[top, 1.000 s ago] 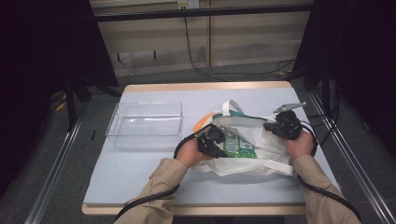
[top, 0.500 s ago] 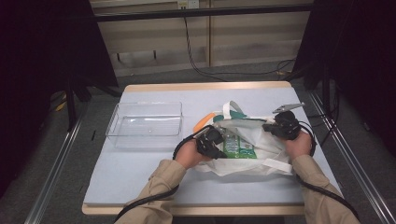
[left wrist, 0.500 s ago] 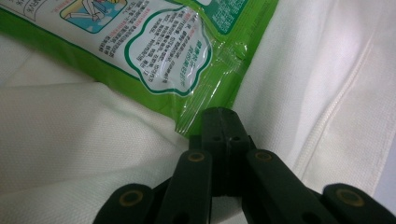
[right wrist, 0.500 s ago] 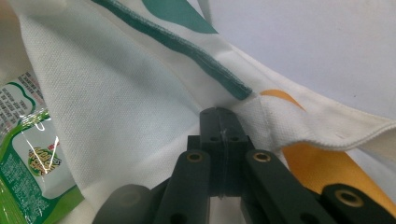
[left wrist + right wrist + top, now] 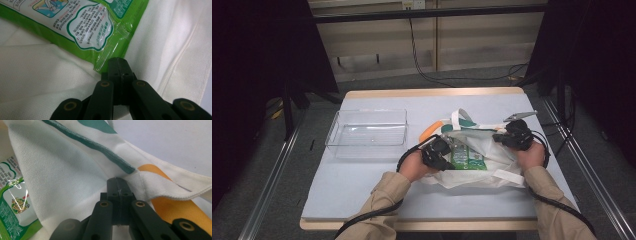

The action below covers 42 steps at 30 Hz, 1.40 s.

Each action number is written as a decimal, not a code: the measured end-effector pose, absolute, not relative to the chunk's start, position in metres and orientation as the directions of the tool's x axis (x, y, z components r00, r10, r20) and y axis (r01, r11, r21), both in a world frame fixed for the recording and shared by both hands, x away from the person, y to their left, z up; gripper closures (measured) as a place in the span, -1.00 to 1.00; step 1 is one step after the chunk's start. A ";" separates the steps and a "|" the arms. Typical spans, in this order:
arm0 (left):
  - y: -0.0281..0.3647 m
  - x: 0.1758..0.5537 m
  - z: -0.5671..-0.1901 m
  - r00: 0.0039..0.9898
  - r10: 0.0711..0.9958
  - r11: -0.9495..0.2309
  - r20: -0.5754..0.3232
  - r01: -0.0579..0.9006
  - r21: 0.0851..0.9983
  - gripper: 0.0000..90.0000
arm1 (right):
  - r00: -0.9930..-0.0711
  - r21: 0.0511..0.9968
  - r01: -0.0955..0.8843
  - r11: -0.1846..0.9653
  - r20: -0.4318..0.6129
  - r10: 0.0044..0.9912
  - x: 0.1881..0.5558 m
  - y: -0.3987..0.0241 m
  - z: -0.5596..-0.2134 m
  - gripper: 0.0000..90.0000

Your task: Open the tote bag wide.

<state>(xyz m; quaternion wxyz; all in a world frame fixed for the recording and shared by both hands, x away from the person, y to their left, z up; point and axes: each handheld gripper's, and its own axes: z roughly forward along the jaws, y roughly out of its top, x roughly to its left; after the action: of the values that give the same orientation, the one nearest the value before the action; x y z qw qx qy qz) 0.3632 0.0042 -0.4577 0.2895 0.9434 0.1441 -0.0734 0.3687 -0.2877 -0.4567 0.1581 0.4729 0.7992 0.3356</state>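
Left tongs [image 5: 117,65] closed, pinching the green snack packet's [image 5: 82,30] sealed corner. Right tongs [image 5: 117,185] closed on the white tote bag's [image 5: 62,177] rim. Packet sits in the bag's mouth on the counter [image 5: 362,180]: light, crinkly, slippery film; the seal is probably the best hold. Bag is limp cloth.

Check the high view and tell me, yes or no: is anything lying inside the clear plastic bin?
No: the clear bin sits empty on the table, left of the white bag, with only its bare bottom showing.
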 end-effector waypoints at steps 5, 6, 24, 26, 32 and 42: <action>0.005 0.362 -0.458 0.945 0.234 -0.789 -0.228 0.322 0.524 1.00 | -0.502 0.694 0.648 0.315 0.079 0.861 0.368 -0.290 -0.456 1.00; 0.005 0.362 -0.458 0.947 0.231 -0.793 -0.223 0.316 0.521 1.00 | -0.501 0.693 0.648 0.317 0.074 0.862 0.367 -0.290 -0.456 1.00; 0.005 0.362 -0.444 0.948 0.240 -0.763 -0.209 0.317 0.563 1.00 | -0.536 0.719 0.610 0.333 0.065 0.841 0.357 -0.285 -0.443 0.95; 0.006 0.363 -0.439 0.955 0.224 -0.761 -0.195 0.296 0.578 1.00 | -0.538 0.720 0.609 0.332 0.067 0.841 0.357 -0.283 -0.440 0.96; 0.006 0.367 -0.437 0.944 0.275 -0.744 -0.180 0.328 0.583 0.99 | -0.572 0.735 0.582 0.348 0.067 0.818 0.357 -0.273 -0.433 0.96; 0.008 0.369 -0.439 0.937 0.303 -0.733 -0.175 0.346 0.585 1.00 | -0.615 0.738 0.559 0.378 0.063 0.786 0.347 -0.263 -0.431 1.00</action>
<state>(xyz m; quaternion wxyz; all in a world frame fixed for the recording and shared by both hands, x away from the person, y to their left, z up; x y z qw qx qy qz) 0.3690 0.0079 -0.4389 0.3209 0.9303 0.1744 -0.0339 0.3474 -0.2634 -0.4308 0.1512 0.4120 0.8163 0.3755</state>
